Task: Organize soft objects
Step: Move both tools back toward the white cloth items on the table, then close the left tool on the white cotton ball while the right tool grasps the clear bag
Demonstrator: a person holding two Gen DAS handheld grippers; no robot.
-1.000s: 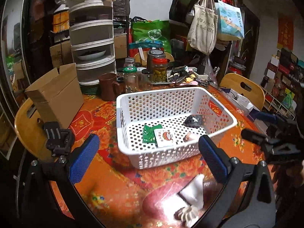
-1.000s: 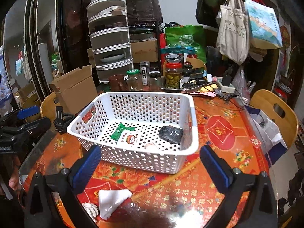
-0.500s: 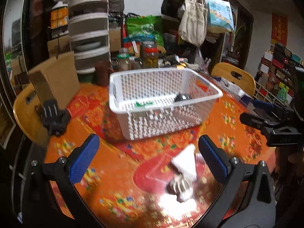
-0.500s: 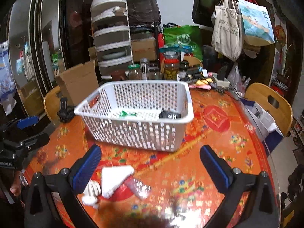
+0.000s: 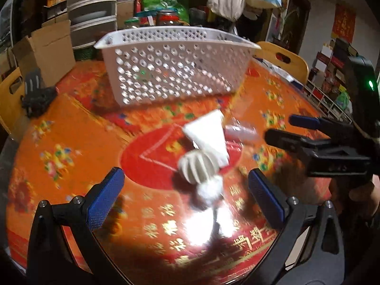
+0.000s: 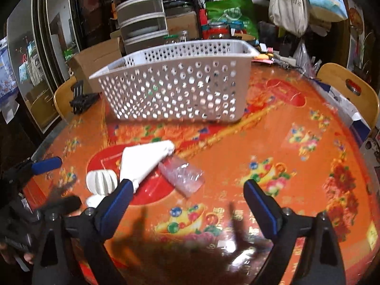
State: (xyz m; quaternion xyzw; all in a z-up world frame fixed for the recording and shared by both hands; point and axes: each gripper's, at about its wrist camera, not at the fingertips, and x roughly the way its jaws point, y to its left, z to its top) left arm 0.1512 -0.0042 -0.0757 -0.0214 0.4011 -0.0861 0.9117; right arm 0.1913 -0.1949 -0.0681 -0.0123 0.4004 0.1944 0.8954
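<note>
Both grippers hang over the orange table [image 6: 296, 142], jaws apart and empty; the right gripper [image 6: 187, 199] has just been narrowing. A white tube [image 6: 144, 159], ribbed ball [image 5: 197, 168] and clear pouch [image 6: 181, 177] lie before the basket [image 6: 175, 87], with the left gripper [image 5: 185, 194] over the ball.

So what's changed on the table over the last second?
Both grippers have dropped toward the table: left gripper over the white ribbed piece, right gripper, its jaws just closing slightly, near the clear packet. Nothing grasped; basket and items unmoved.
</note>
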